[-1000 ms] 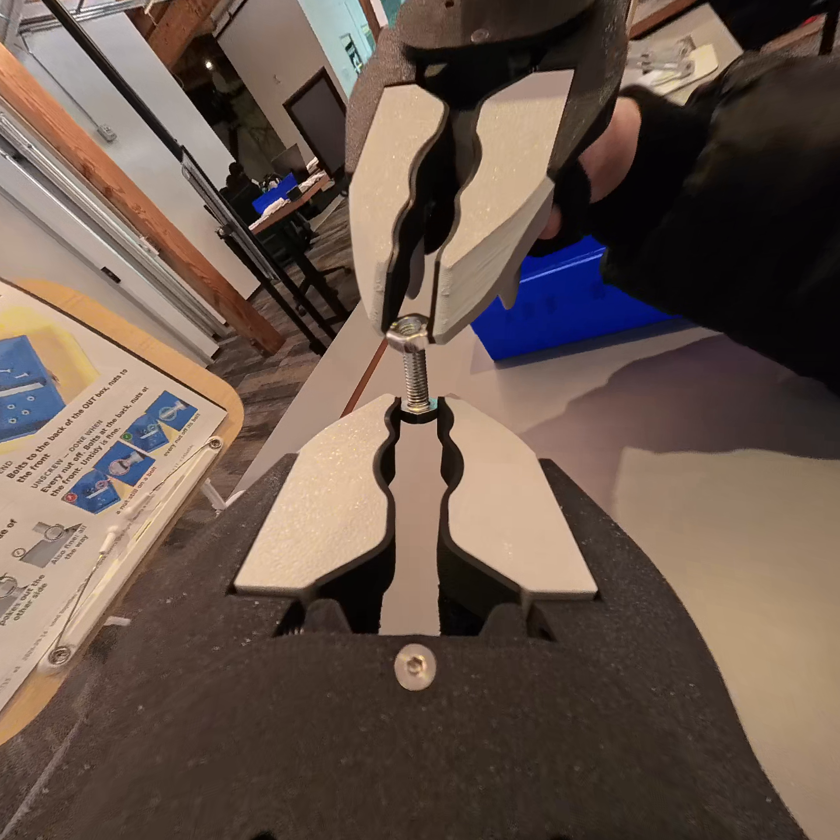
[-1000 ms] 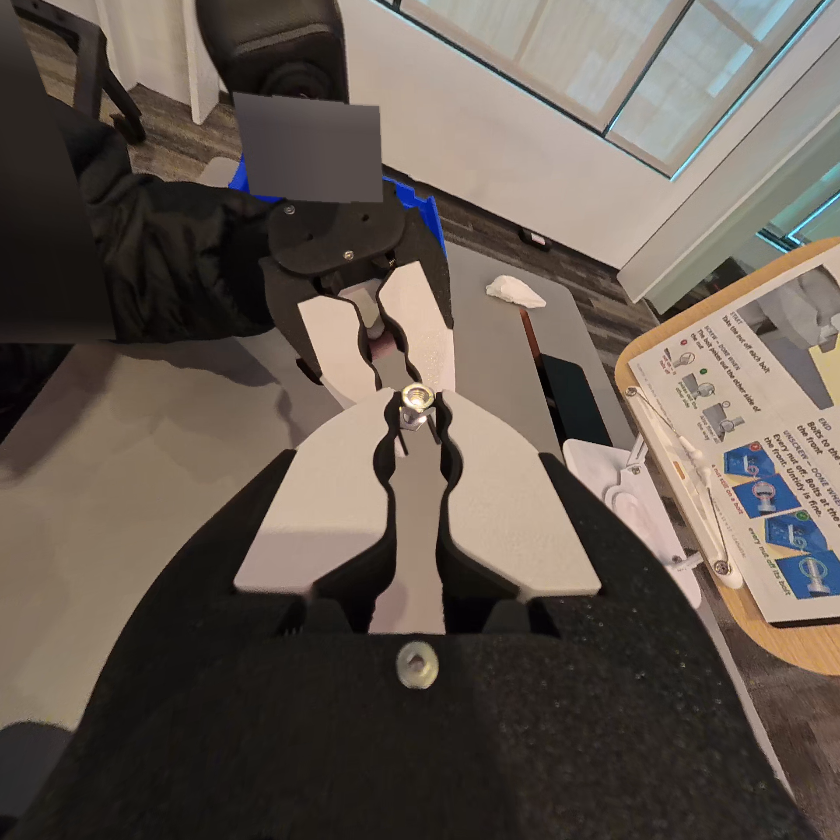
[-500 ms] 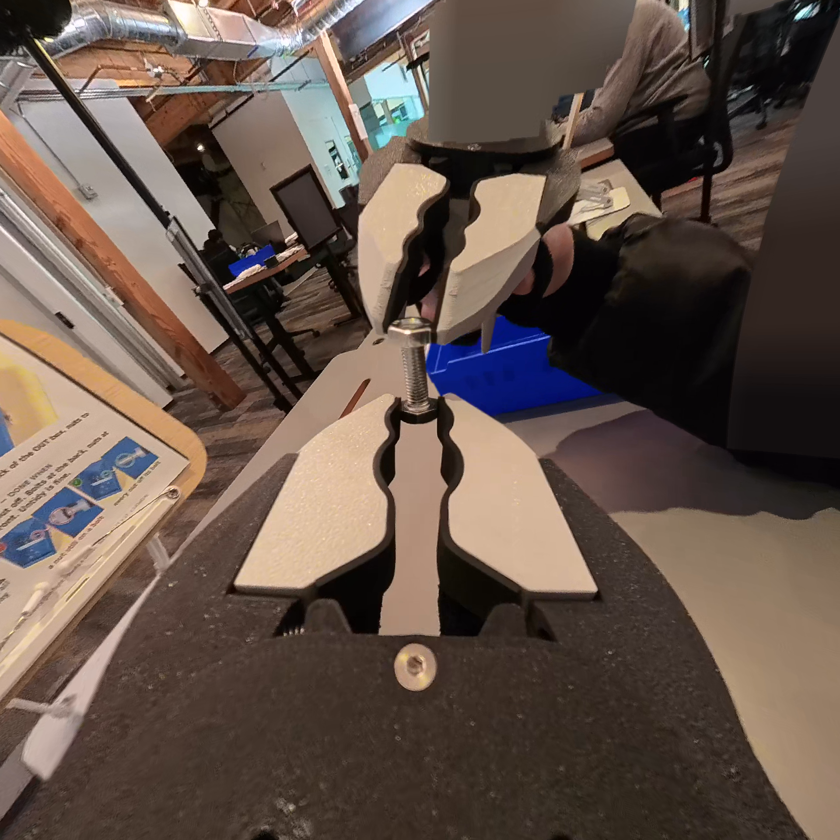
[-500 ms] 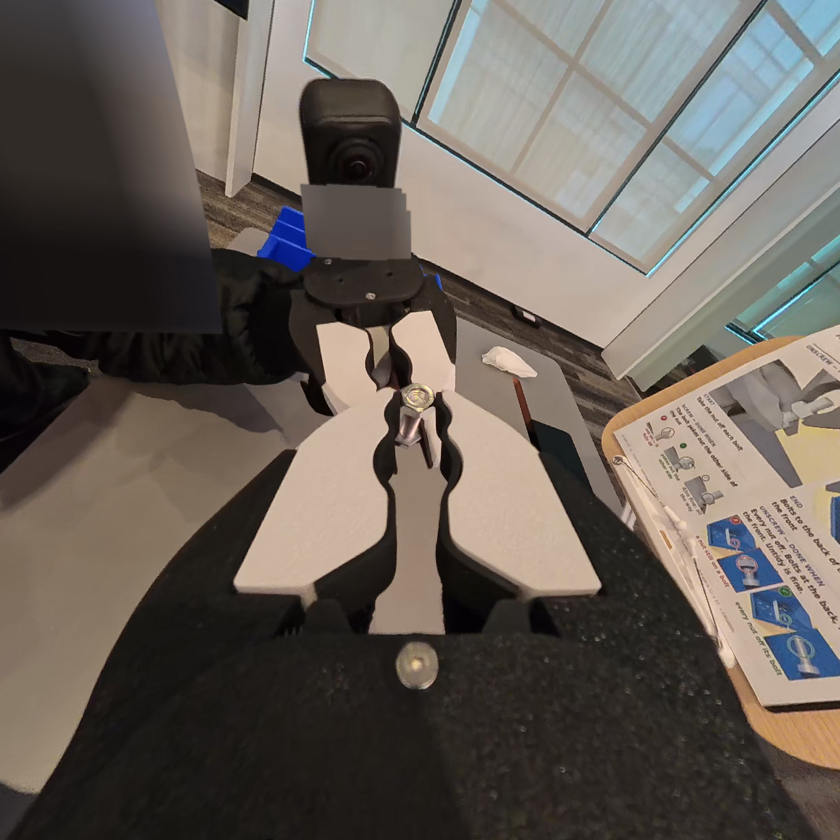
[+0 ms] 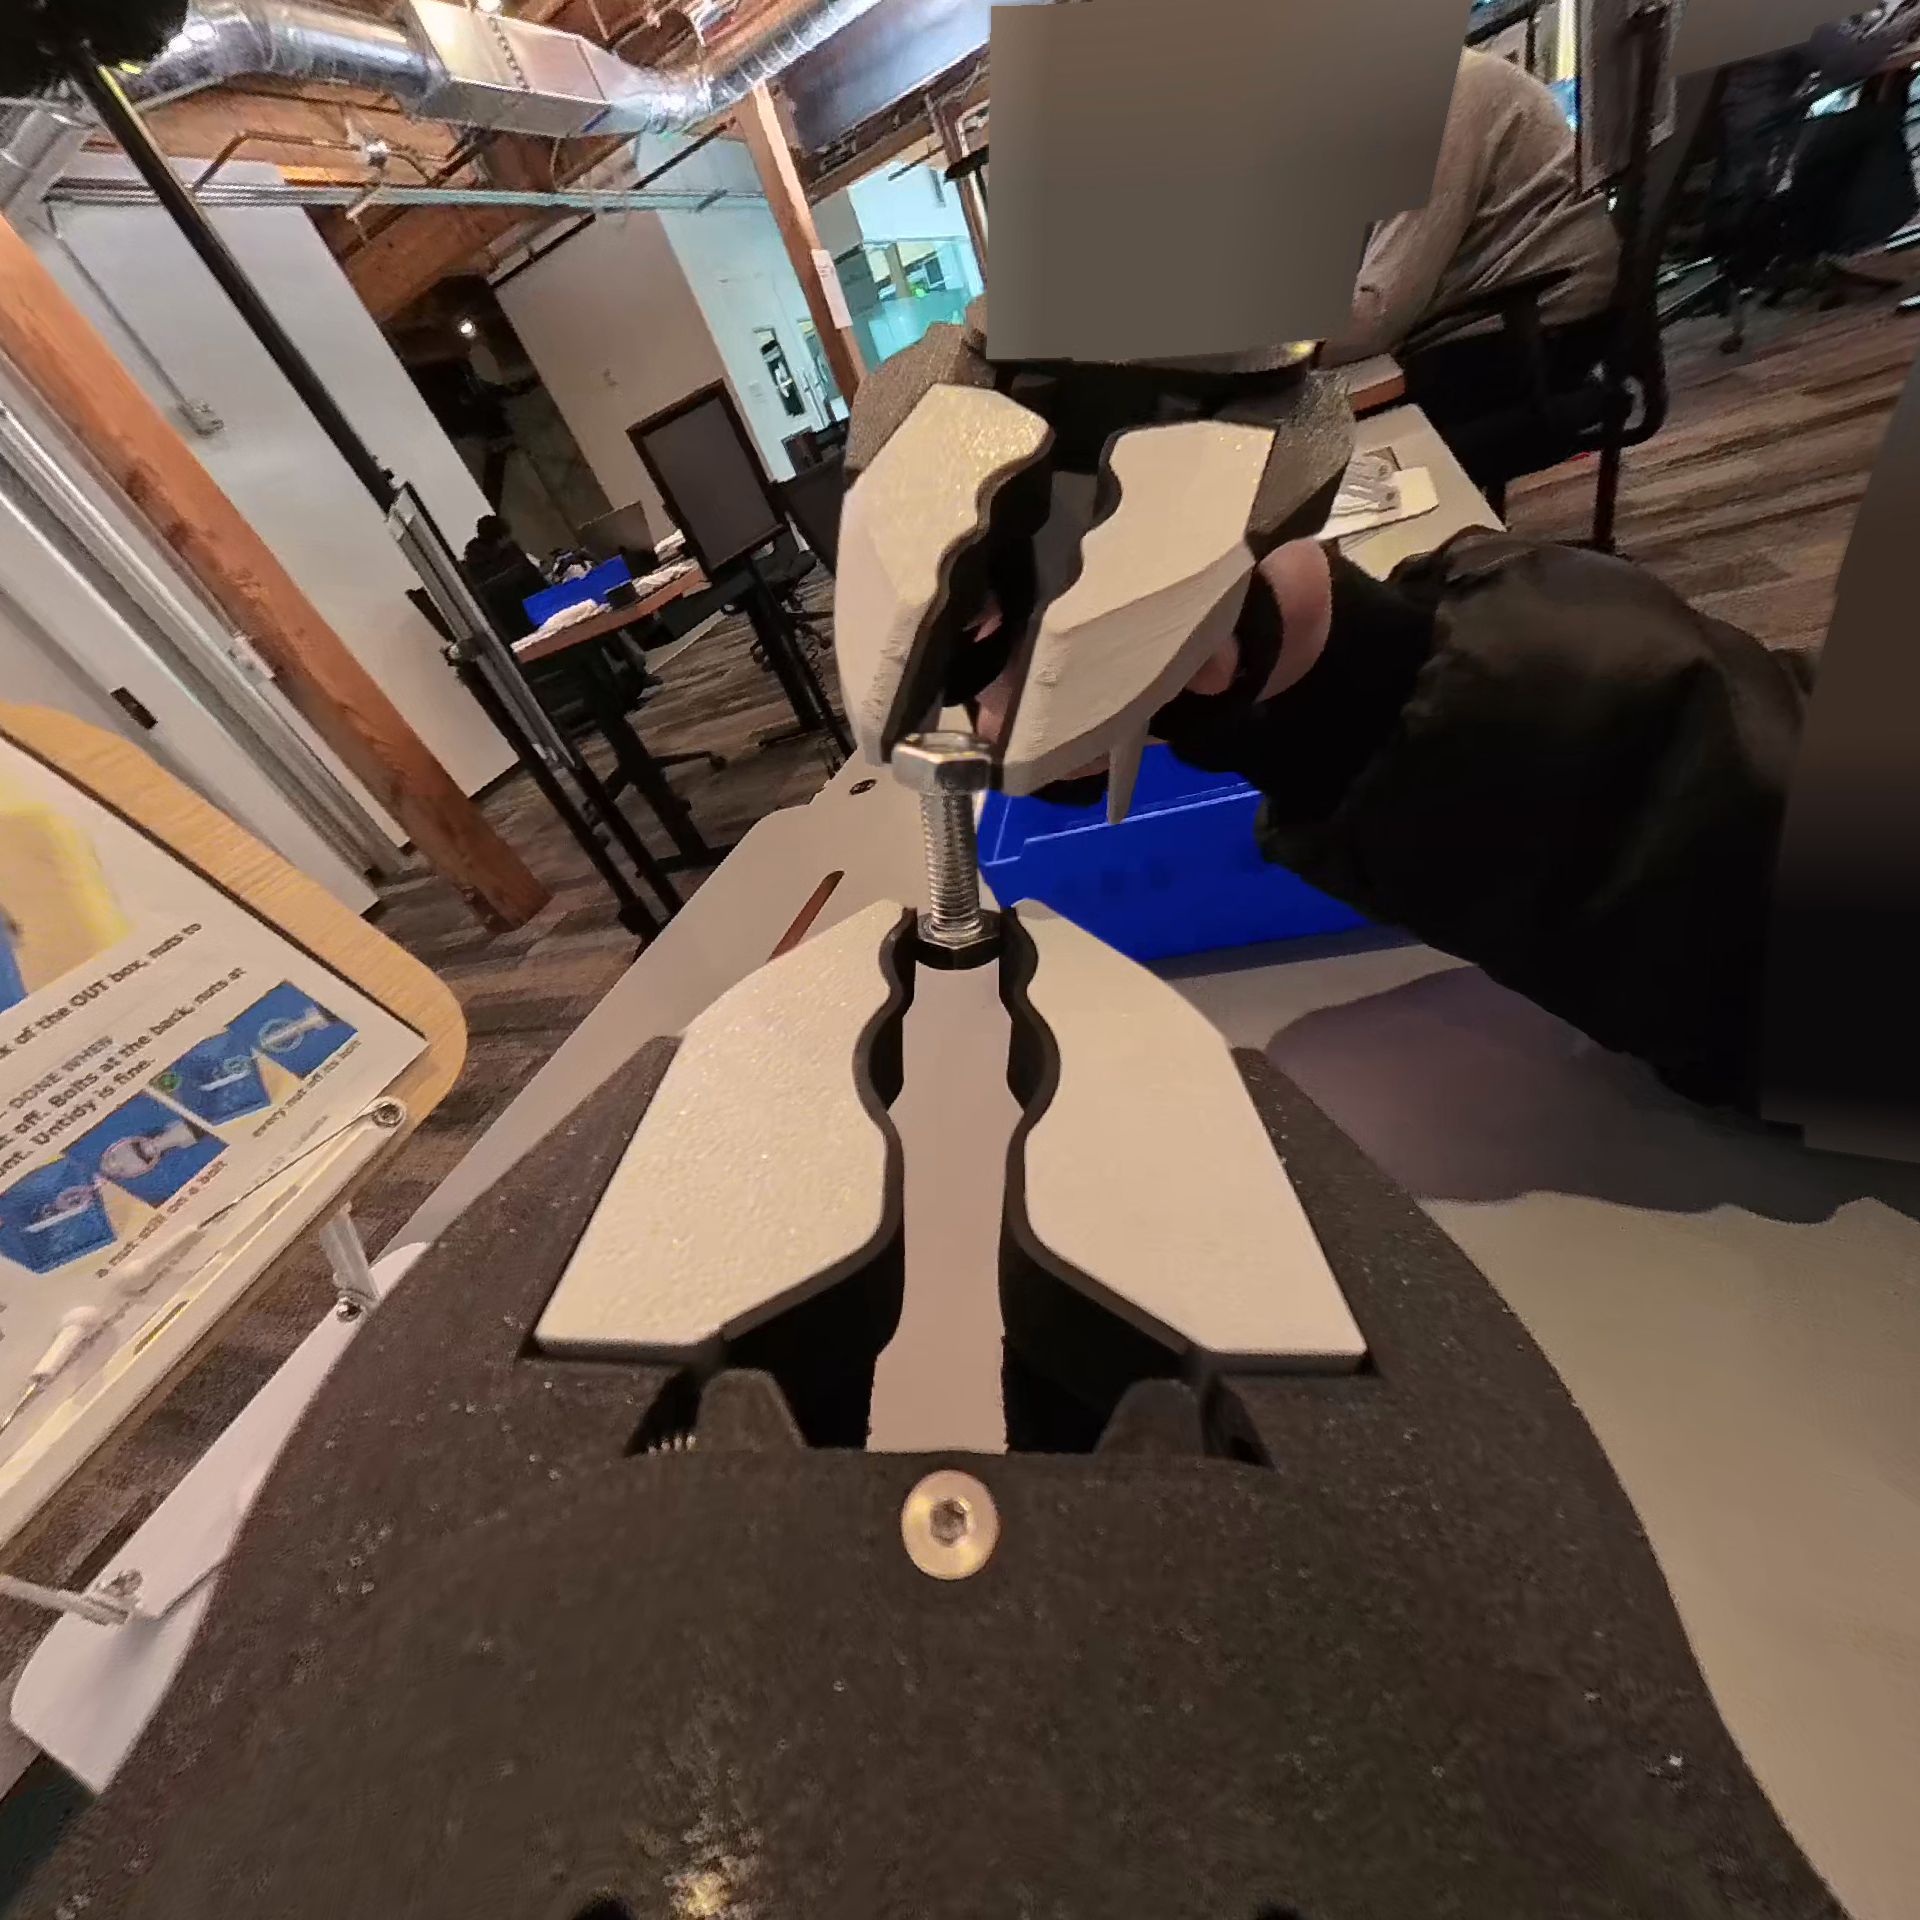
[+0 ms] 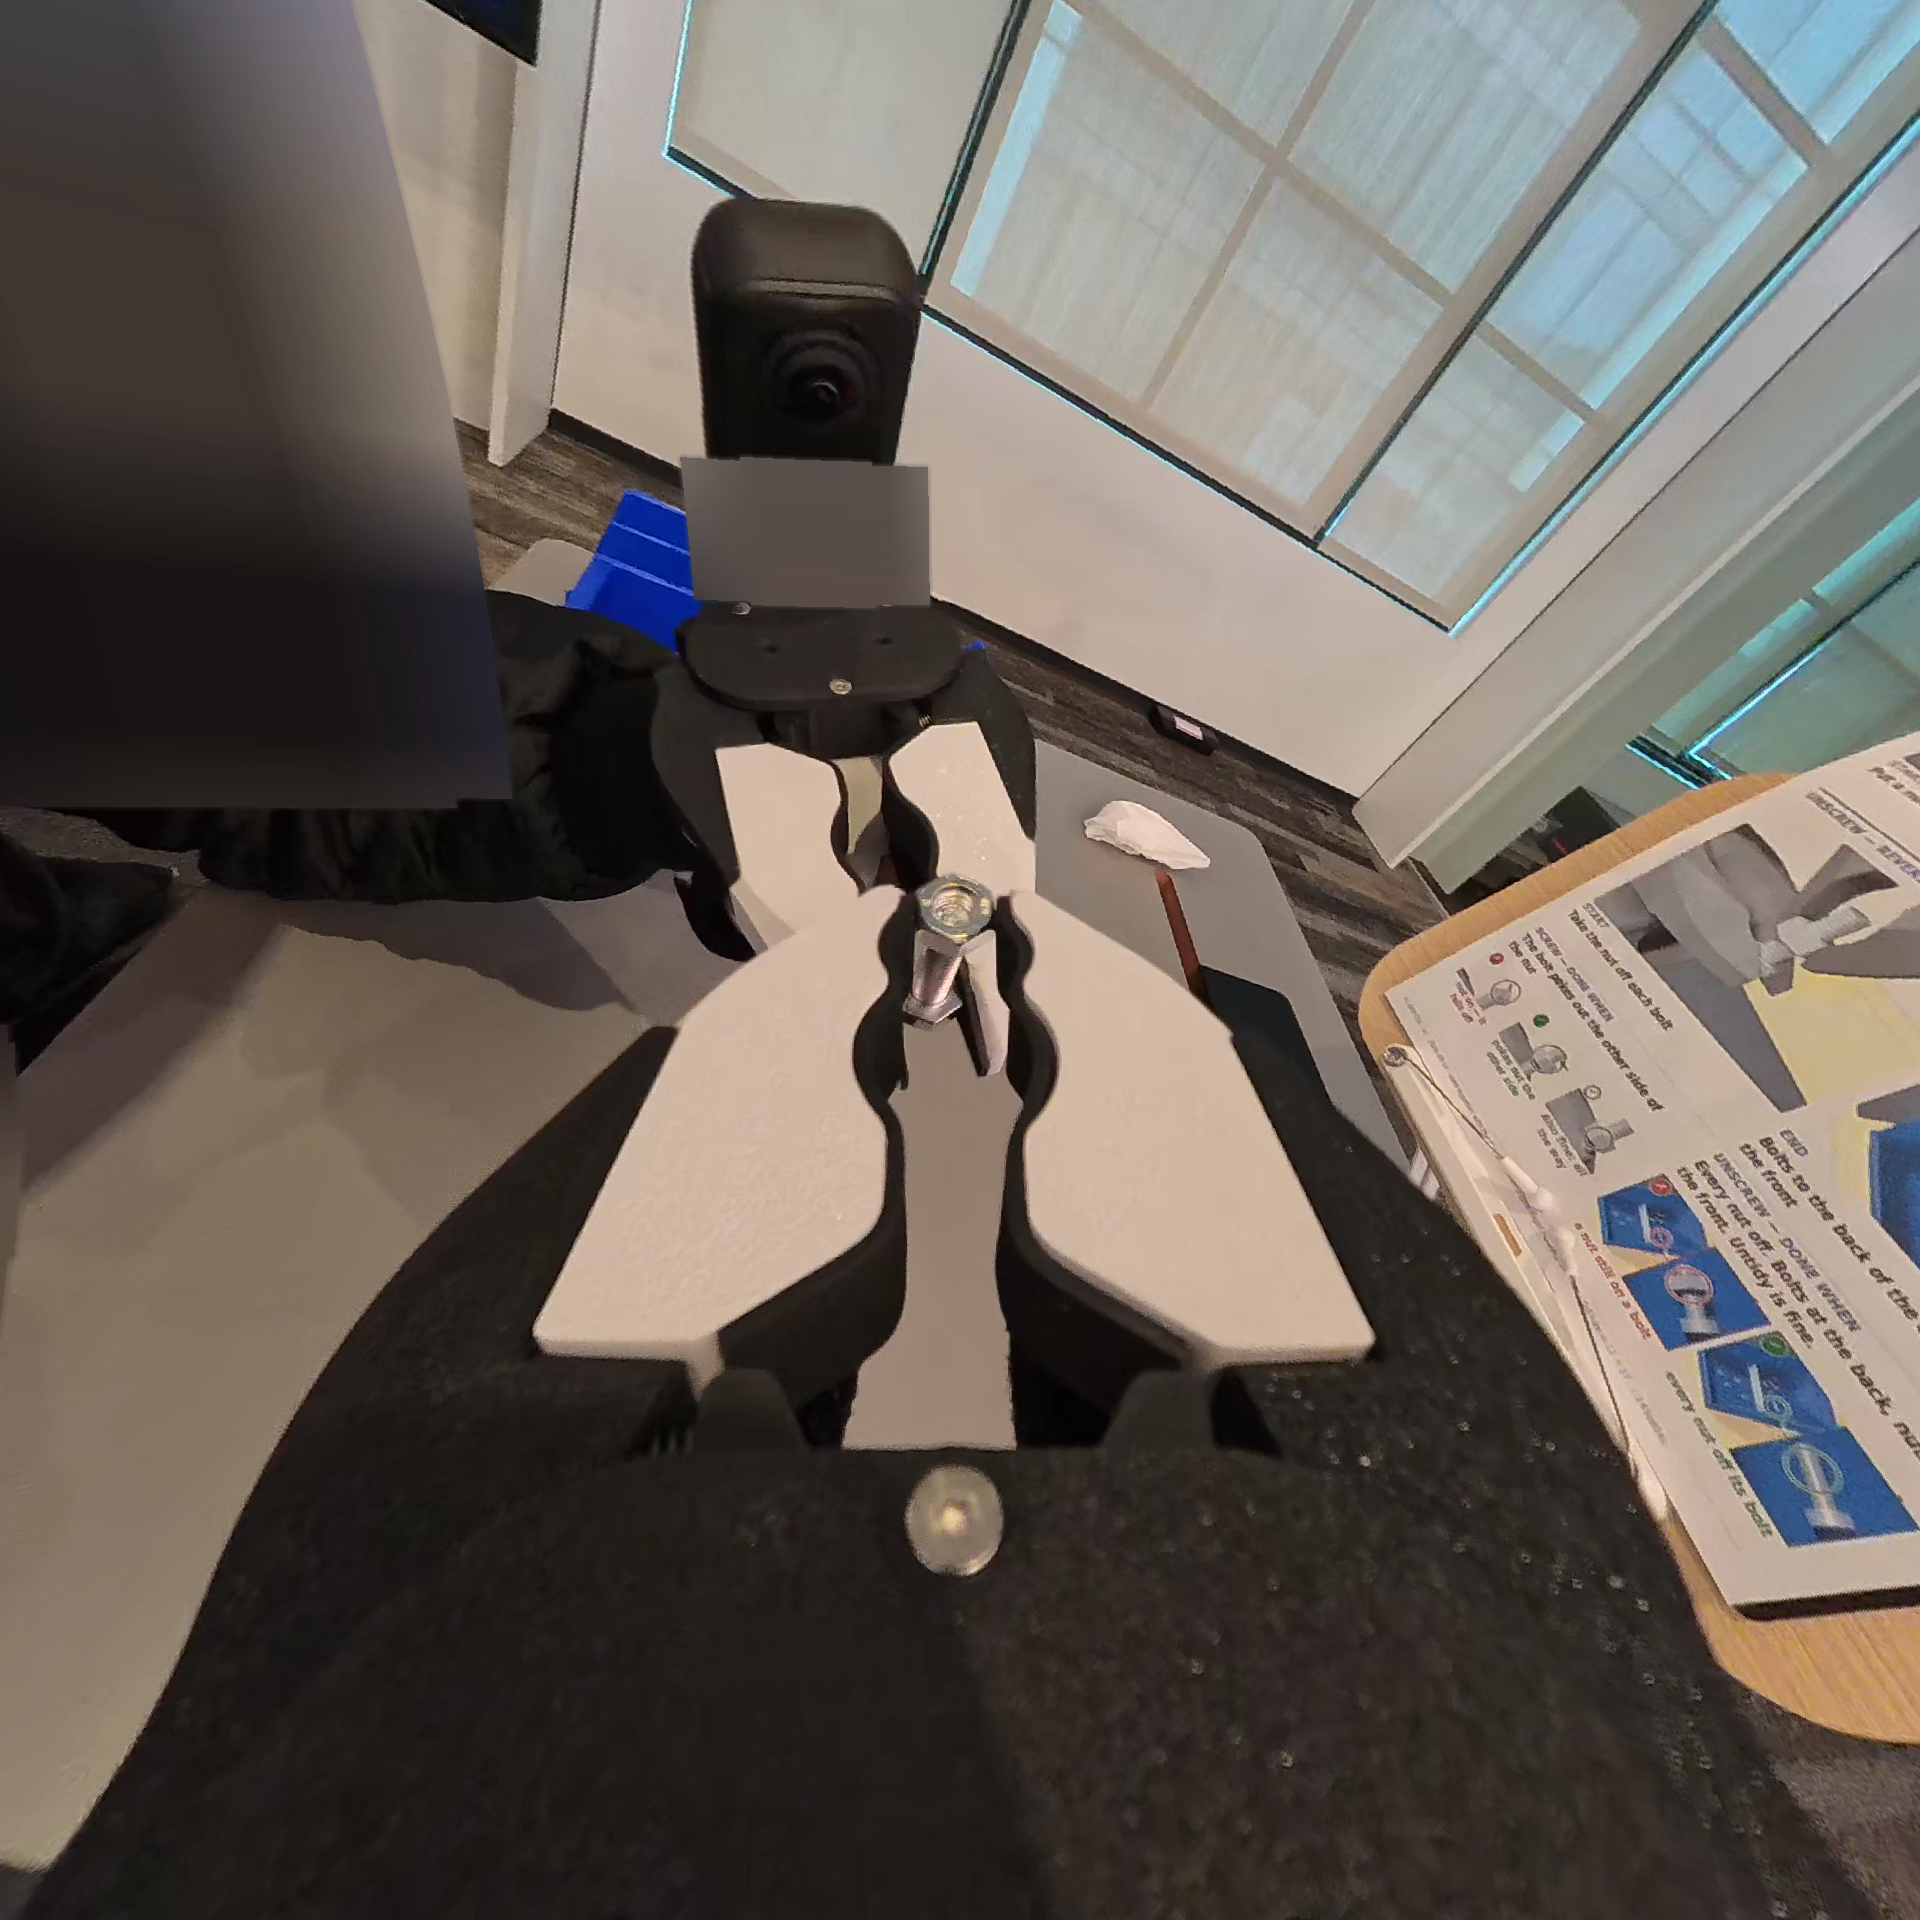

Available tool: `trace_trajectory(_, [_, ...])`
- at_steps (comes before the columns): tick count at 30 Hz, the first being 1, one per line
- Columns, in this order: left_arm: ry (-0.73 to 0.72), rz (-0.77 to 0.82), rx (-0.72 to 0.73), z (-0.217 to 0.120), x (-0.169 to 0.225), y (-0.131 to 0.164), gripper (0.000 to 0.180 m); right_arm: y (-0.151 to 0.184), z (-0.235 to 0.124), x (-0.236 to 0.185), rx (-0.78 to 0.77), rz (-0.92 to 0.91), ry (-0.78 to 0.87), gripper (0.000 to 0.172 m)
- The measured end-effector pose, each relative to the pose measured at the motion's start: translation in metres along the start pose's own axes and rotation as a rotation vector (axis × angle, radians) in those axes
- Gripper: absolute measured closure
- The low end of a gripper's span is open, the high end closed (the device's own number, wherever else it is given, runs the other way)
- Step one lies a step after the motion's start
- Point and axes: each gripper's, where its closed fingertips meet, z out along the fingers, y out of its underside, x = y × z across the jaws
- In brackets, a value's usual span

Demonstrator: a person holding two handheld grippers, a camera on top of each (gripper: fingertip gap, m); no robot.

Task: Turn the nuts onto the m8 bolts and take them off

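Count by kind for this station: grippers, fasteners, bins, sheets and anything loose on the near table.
Grippers: 2, left gripper and right gripper
Bolt: 1
Nut: 1
Blue bin: 1
Instruction sheet: 1
Tissue: 1
Total: 7

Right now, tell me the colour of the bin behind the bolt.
Bright blue bin, seen best in the left wrist view, behind the silver bolt.

I can't see the nut's (image 5: 954,951) lower half behind my left claw's fingertips (image 5: 831,966) | instruction sheet (image 5: 156,1122) cut by left edge; blue bin (image 5: 1143,883) partly behind sleeve (image 5: 1538,810)
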Motion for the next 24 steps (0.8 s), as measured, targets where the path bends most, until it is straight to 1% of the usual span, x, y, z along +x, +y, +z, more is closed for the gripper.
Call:
trace_trajectory(10, [-0.042,-0.060,-0.013,-0.002,-0.012,0.004,0.165,0.005,0.005,0.011,-0.004,0.044,0.055,0.157])
trace_trajectory(14, [-0.044,-0.062,-0.019,-0.002,-0.013,0.005,0.165,0.003,0.004,0.013,0.007,0.052,0.063,0.156])
trace_trajectory(19, [-0.044,-0.057,-0.029,-0.001,-0.013,0.006,0.165,0.004,0.004,0.014,0.006,0.054,0.074,0.151])
trace_trajectory(24, [-0.037,-0.056,-0.030,-0.001,-0.012,0.006,0.165,0.005,0.006,0.013,-0.001,0.055,0.064,0.153])
